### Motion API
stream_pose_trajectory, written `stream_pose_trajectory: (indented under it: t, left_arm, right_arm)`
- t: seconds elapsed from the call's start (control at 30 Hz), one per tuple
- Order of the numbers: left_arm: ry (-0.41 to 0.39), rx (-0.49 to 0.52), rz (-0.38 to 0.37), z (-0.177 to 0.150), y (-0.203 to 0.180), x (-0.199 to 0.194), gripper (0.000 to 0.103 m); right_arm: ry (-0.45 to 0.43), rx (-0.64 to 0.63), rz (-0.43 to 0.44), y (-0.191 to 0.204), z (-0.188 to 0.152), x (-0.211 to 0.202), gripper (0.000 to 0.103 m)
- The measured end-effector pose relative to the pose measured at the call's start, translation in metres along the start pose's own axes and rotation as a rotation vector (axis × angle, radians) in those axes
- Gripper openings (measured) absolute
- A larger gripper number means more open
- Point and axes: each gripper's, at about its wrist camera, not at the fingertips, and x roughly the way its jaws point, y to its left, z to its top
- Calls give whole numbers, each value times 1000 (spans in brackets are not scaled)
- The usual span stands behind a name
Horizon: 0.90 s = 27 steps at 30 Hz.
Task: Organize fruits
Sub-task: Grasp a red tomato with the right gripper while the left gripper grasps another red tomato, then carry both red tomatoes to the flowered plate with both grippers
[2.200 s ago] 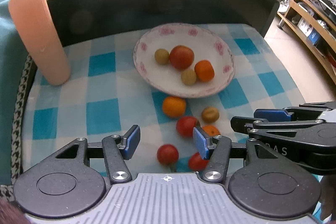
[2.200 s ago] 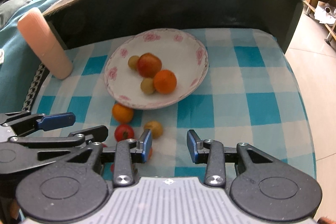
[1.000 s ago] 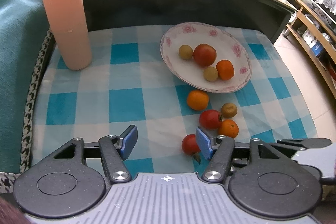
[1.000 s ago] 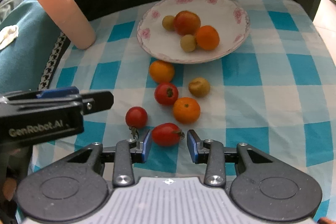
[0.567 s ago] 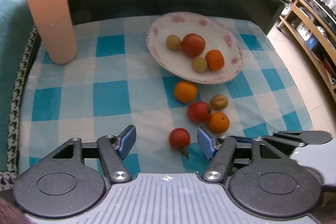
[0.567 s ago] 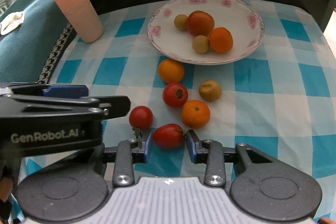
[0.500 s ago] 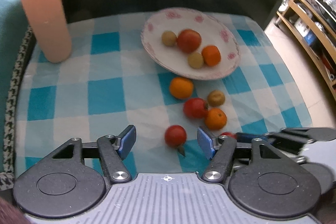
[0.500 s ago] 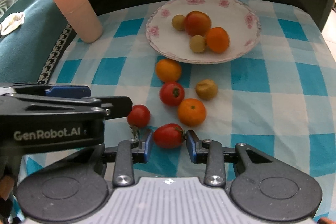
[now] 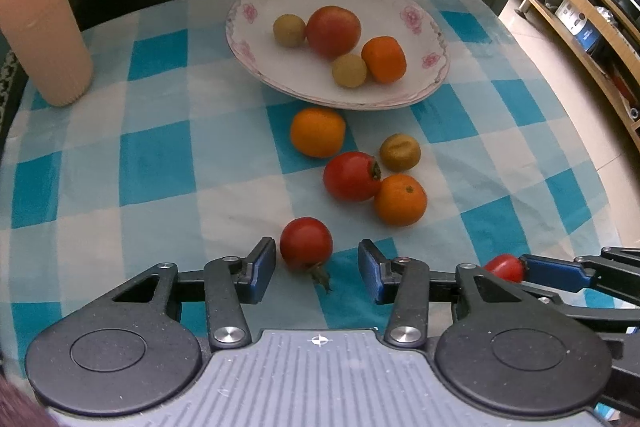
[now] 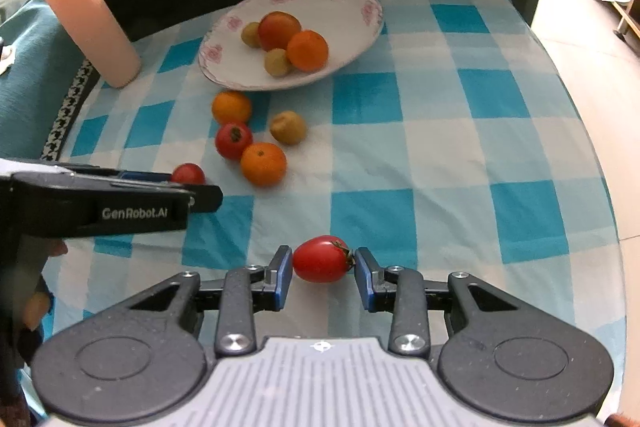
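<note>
A: Where's the oval tomato point(image 10: 321, 259)?
B: Pinched in the right gripper point(image 10: 322, 271), clear of the loose fruit – pick-up step.
A: The left gripper point(image 9: 317, 266)?
B: Jaws just narrowed around the round tomato point(image 9: 306, 243) on the cloth point(image 9: 160, 163), not yet clamped. Next – squeeze, then carry both to the plate point(image 9: 420, 23) holding 4 fruits.

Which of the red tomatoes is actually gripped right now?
The oval tomato in the right gripper; the round tomatoes lie loose on the cloth.
</note>
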Motion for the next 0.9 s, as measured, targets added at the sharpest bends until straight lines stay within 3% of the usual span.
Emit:
stream_pose_trajectory:
  t: [0.23,0.27,0.33,0.9]
  left_arm:
    - [-8,26,41,0,-7,2,53]
    - [-9,34,52,-1,-7,2,50]
    - [-7,47,62,0,-7,2,35]
    - [-3,107,56,-24,-22,-21,36]
  right_arm:
    - [9,-6,0,2,3,7,49]
    - [9,-10,-1,3,4,8,49]
    - [4,-22,-5,5,5,9,49]
    - [-24,-72,-5,-2,4,-7,48]
